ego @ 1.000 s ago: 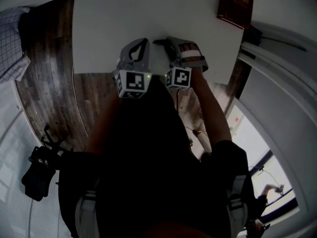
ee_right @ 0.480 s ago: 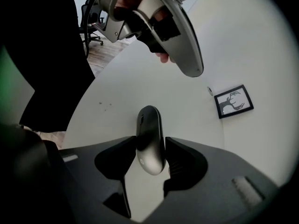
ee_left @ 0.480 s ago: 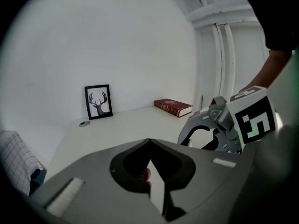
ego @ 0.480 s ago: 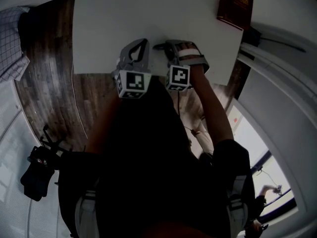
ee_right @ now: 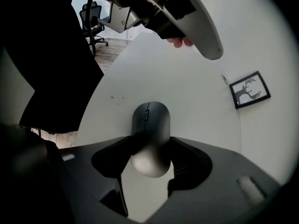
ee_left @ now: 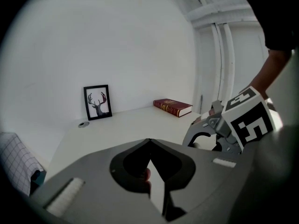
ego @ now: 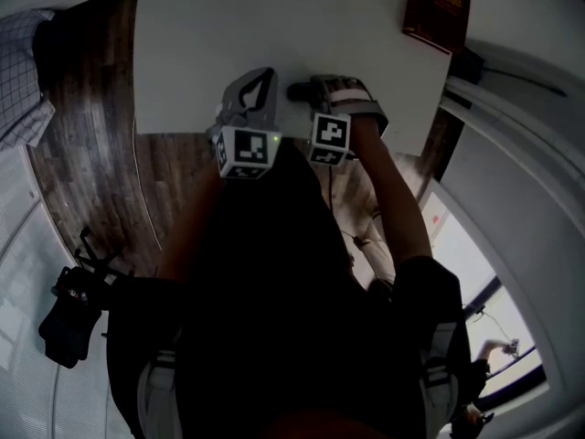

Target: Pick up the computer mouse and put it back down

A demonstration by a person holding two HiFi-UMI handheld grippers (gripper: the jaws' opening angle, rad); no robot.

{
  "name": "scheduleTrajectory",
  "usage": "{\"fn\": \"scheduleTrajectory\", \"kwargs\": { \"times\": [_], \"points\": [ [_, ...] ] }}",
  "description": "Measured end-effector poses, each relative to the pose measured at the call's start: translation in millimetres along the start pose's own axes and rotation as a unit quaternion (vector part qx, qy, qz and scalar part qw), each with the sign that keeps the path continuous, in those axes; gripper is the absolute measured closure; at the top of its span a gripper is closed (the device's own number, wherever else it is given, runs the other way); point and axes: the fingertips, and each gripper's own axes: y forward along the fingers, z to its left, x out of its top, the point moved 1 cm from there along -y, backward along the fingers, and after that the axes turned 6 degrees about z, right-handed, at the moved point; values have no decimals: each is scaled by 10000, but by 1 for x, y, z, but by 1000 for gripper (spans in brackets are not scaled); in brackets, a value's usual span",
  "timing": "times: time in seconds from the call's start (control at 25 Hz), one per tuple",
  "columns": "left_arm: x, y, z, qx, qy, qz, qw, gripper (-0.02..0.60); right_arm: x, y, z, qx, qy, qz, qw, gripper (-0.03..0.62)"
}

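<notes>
Item under inspection: the mouse (ee_right: 150, 125). It lies flat on the white table (ee_right: 187, 92), not lifted or tilted, with its wheel end pointing away from me. In the head view it shows as a dark shape (ego: 299, 91) close to the table's near edge.

My right gripper (ee_right: 150, 143) points steeply down over it, and the rear half of the mouse sits between the jaws. The jaws have just been opening. They now stand wide, one pad just beside each flank. I judge that they are no longer pressing, though I cannot rule out light contact.

My left gripper (ee_left: 149, 141) hangs beside the right one above the near edge. Its jaws are together with nothing between them, and it takes no part in the work.

Further out are a red book (ego: 437, 7) at the far corner and a small picture frame (ee_right: 249, 88). Both are well apart from the mouse.

Step in hand: most likely the release that ends the set-down, since the mouse rests on the table and the grip is widening. An approach before a grasp would look much the same.

Next move: if this is a release, I should lift the right gripper straight up with the jaws kept wide. A pad must not catch a flank and drag the mouse toward the near edge.
</notes>
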Motion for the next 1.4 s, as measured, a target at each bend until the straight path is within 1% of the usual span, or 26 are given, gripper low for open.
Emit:
{"fn": "scheduleTrajectory", "kwargs": {
  "times": [0.12, 0.24, 0.36, 0.44, 0.6, 0.76, 0.88, 0.96, 1.04, 1.24, 1.32, 1.4],
  "points": [
    [3, -1, 1, -3, 30, 6, 10000, 583, -1, -4, -3, -179, 186, -105, 9996, 321],
    [5, -1, 2, 23, 49, -15, 10000, 583, -2, -12, -13, -524, 324, -239, 9978, 321],
    [8, -1, 3, 45, 63, -22, 10000, 583, 0, -24, -28, -873, 551, -474, 9935, 321],
    [13, -2, 4, 73, 56, -103, 9999, 583, 0, -36, -43, -1140, 764, -646, 9884, 321],
    [34, -11, 10, 214, -2, -321, 9993, 583, -1, -56, -65, -1580, 1229, -1015, 9745, 321],
    [58, -16, 14, 319, 1, -555, 9980, 583, -1, -79, -82, -1827, 1872, -1503, 9534, 321],
    [74, -22, 18, 397, 11, -723, 9966, 583, -3, -94, -93, -2084, 2178, -1741, 9375, 321],
    [84, -26, 21, 474, -17, -851, 9952, 583, -6, -108, -103, -2256, 2394, -1926, 9245, 321],
    [93, -30, 24, 556, -51, -963, 9938, 583, -10, -125, -114, -2446, 2669, -2189, 9061, 321],
    [120, -45, 24, 667, -79, -1326, 9889, 583, -21, -175, -137, -2935, 3388, -2946, 8440, 321],
    [132, -51, 21, 678, -53, -1455, 9870, 583, -25, -195, -142, -3177, 3513, -3124, 8235, 321],
    [145, -59, 17, 689, -28, -1595, 9848, 583, -28, -215, -144, -3438, 3534, -3229, 8078, 321]
  ]
}}
